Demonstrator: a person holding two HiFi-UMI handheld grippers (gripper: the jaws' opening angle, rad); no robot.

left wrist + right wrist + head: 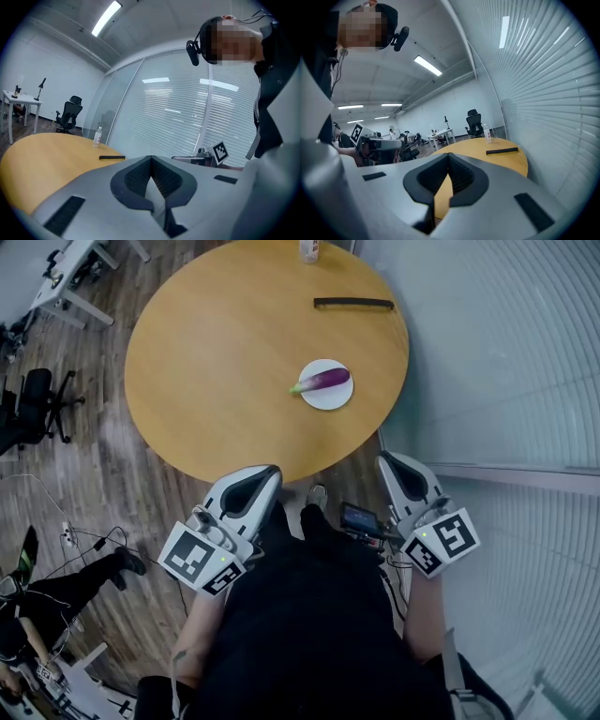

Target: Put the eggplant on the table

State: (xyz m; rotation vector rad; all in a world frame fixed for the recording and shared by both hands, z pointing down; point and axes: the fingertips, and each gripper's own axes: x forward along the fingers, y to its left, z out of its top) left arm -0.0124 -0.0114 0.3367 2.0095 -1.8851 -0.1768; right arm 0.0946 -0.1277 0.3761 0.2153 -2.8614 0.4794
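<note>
The eggplant [326, 380] is purple with a green stem, the plate [330, 404] white, the round surface [216, 352] honey-tan, and the far bar [353, 303] black. The left hand-held gripper [266, 474] and right hand-held gripper [388, 461] are pale grey, with black ribbed pads [133, 178] and black-and-white square markers [199, 557].

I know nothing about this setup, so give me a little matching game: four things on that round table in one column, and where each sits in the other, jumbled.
Things:
1. eggplant
2. white plate
3. black bar
4. bottle

Places:
A. at the far edge of the table
B. lying on the white plate
C. on bare wood, between the white plate and the bottle
D. flat on the table, under the eggplant

Pairs: 1-B, 2-D, 3-C, 4-A
</note>
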